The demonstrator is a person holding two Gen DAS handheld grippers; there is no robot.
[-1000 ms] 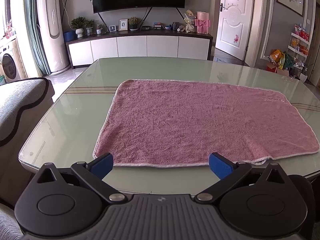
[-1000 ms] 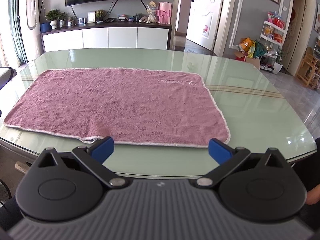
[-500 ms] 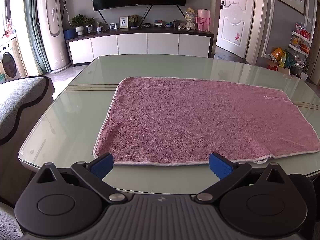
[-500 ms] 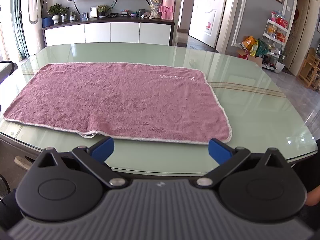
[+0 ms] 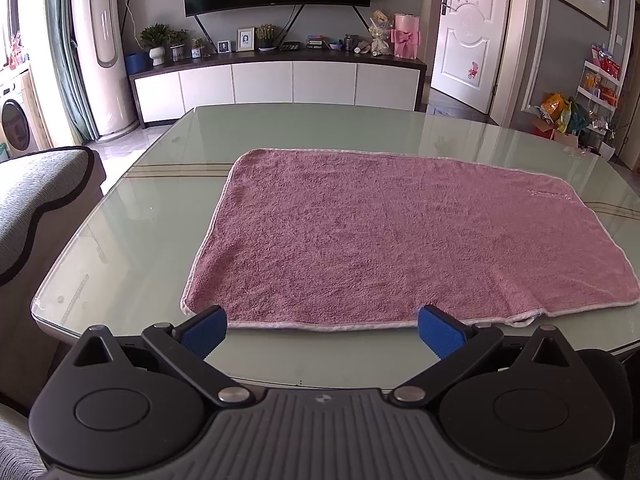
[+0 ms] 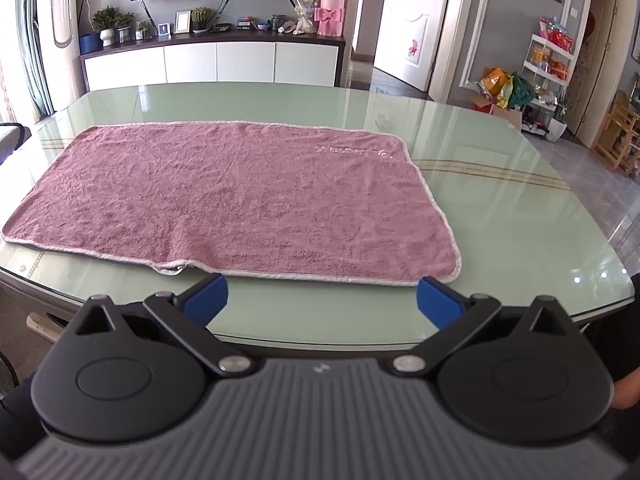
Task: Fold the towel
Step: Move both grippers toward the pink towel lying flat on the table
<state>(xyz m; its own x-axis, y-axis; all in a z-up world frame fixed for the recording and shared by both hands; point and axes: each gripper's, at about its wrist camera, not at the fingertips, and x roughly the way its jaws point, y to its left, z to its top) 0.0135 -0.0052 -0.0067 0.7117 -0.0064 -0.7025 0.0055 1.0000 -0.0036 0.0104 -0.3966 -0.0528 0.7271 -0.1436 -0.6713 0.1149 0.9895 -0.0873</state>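
Observation:
A pink towel [image 5: 392, 236] with a pale hem lies spread flat on the green glass table [image 5: 132, 236]. Its hanging loop [image 5: 524, 320] sticks out of the near edge. My left gripper [image 5: 322, 332] is open, its blue pads just short of the near edge, close to the towel's near left corner. In the right wrist view the same towel [image 6: 240, 196] fills the middle, with the loop [image 6: 172, 269] at the near edge. My right gripper [image 6: 322, 300] is open too, its right pad close to the near right corner [image 6: 452, 272]. Neither gripper holds anything.
A grey sofa arm [image 5: 36, 196] stands left of the table. Behind the table are a white TV cabinet [image 5: 276, 80] and a white door [image 5: 466, 36]. A shelf with bags [image 6: 548, 64] stands at the right. The table's near edge [image 6: 360, 340] lies just under the grippers.
Both grippers have risen and tipped slightly downward, so the towel sits a little lower and fuller in each view. The towel has not moved and both grippers stay open.

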